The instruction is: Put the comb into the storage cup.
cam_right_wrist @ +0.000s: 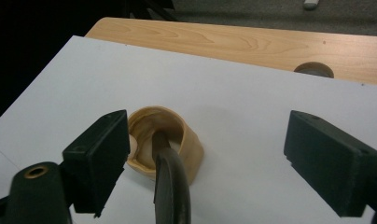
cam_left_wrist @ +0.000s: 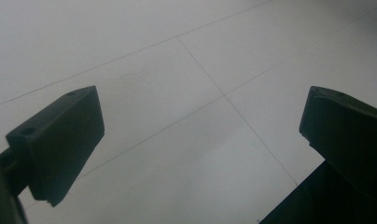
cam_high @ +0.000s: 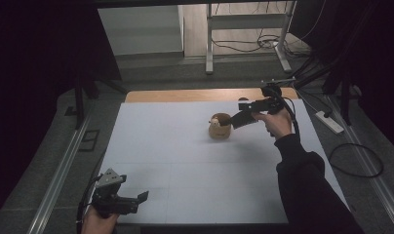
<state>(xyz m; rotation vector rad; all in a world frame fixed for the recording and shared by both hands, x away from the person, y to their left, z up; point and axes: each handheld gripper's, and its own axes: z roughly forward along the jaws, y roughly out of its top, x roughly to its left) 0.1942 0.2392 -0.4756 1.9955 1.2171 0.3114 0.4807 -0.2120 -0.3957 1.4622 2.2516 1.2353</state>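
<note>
A small tan wooden cup stands on the white table top, right of the middle and toward the back. In the right gripper view the cup holds a pale lump and a dark curved handle that rises out of it toward the camera. My right gripper hovers just right of the cup; its jaws stand wide open, the handle between them untouched. My left gripper rests at the table's near left corner, open over bare white surface.
A strip of bare wood runs along the table's far edge, with a round hole in it. A power strip and cables lie on the floor to the right. A metal frame stands behind the table.
</note>
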